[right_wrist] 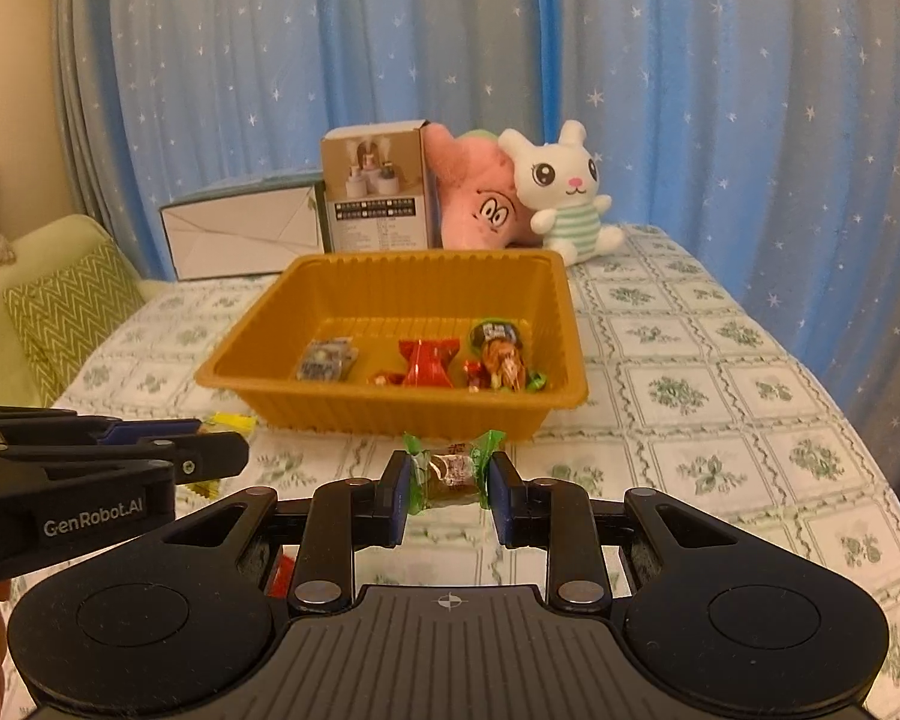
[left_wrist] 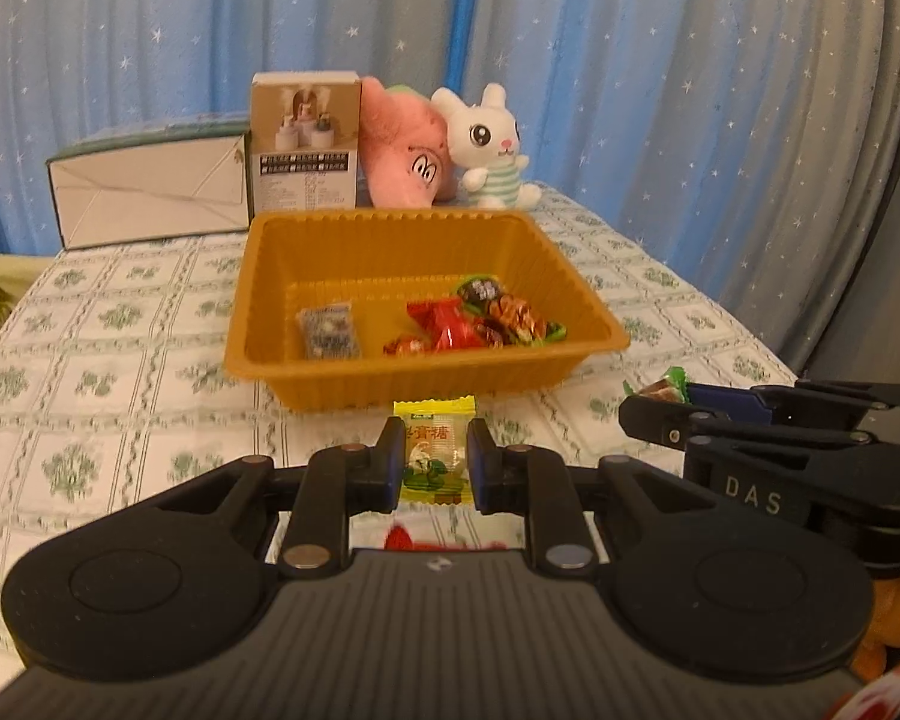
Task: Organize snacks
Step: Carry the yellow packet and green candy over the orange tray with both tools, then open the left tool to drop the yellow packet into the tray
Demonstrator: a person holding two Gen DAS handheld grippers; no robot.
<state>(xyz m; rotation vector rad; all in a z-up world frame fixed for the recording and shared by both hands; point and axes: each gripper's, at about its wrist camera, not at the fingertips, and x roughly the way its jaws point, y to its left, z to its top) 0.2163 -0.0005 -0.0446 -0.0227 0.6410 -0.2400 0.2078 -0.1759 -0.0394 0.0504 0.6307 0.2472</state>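
Note:
An orange ribbed plastic tray point(left_wrist: 270, 276) point(right_wrist: 258, 336) stands on the patterned tablecloth and holds several wrapped snacks point(left_wrist: 450, 324) point(right_wrist: 426, 360). My left gripper point(left_wrist: 435, 456) is shut on a yellow candy packet point(left_wrist: 433, 450), held above the cloth just in front of the tray. My right gripper point(right_wrist: 447, 477) is shut on a green-wrapped brown candy point(right_wrist: 450, 471), also just short of the tray's near wall. In the left wrist view the right gripper point(left_wrist: 660, 405) enters from the right with its candy point(left_wrist: 666, 387). The left gripper point(right_wrist: 234, 441) reaches in from the left of the right wrist view.
Behind the tray stand a white flat box point(left_wrist: 150, 192), a brown product box point(left_wrist: 306, 144), a pink plush point(left_wrist: 402, 150) and a white rabbit plush point(left_wrist: 492, 144). Blue starred curtains hang behind. A green sofa with cushions point(right_wrist: 66, 312) lies left. A red wrapper point(left_wrist: 408, 540) lies under my left gripper.

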